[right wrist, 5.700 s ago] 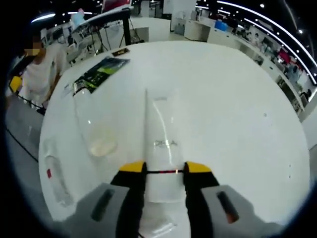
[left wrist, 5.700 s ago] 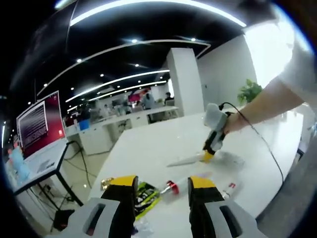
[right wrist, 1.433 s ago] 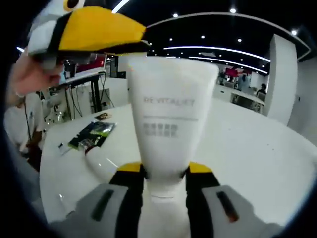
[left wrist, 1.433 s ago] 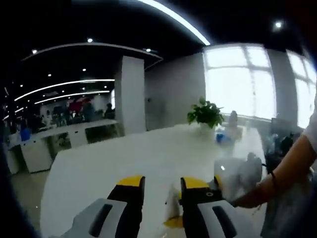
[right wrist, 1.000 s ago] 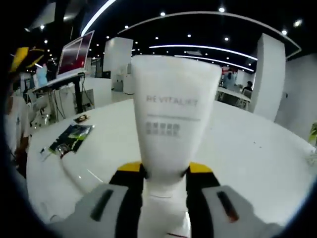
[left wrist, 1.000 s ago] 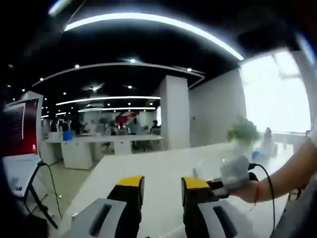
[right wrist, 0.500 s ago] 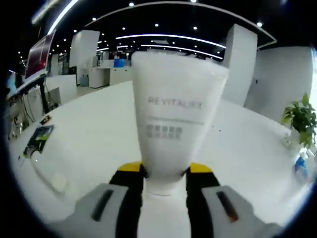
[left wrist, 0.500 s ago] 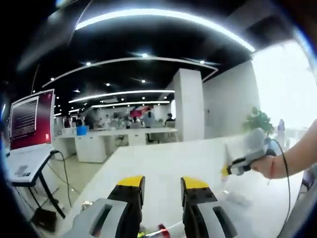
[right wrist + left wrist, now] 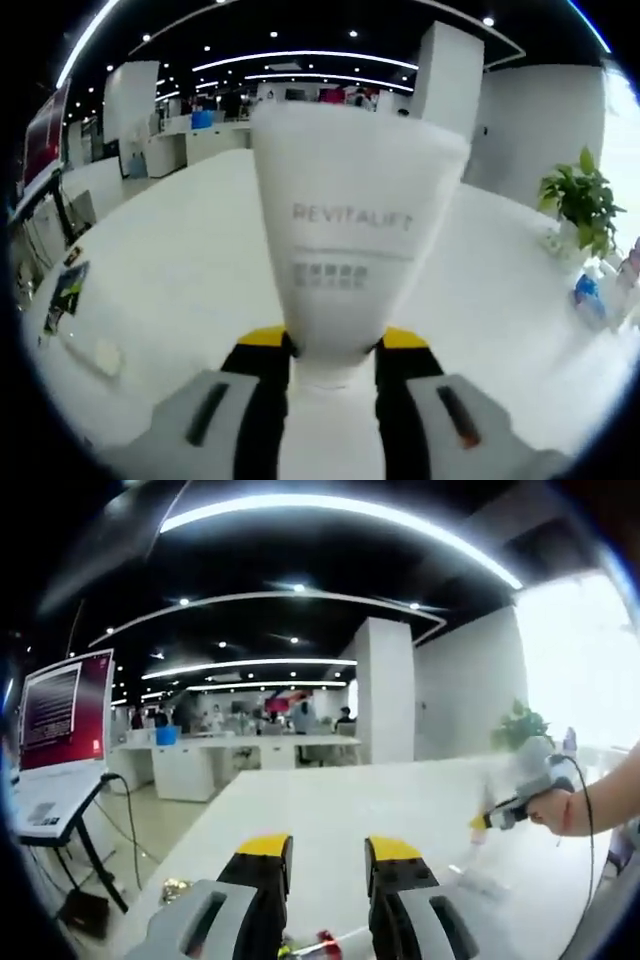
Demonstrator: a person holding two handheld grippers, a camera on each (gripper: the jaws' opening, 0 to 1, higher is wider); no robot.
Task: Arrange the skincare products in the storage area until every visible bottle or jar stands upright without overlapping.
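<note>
The white tube (image 9: 352, 230), printed REVITALIFT, is clamped near its cap end between the jaws of the right gripper (image 9: 331, 345), pointing up and out above the white table (image 9: 180, 270); not yet set down.

A clear item (image 9: 85, 352) lies flat near the table's left edge, and a red-capped bottle (image 9: 325, 942) lies near its near edge. Both apparently need standing upright.

The left gripper (image 9: 327, 848) holds nothing, jaws slightly spread.

Judged early in the task.

White tubes: one, marked REVITALIFT (image 9: 352, 230).
Clear bottle lying flat: one (image 9: 88, 352).
Red-capped items: one (image 9: 322, 943), possibly a bottle.
Dark packets: one (image 9: 64, 288).
Potted plants: one (image 9: 578, 210).
Tables: one (image 9: 190, 250).
</note>
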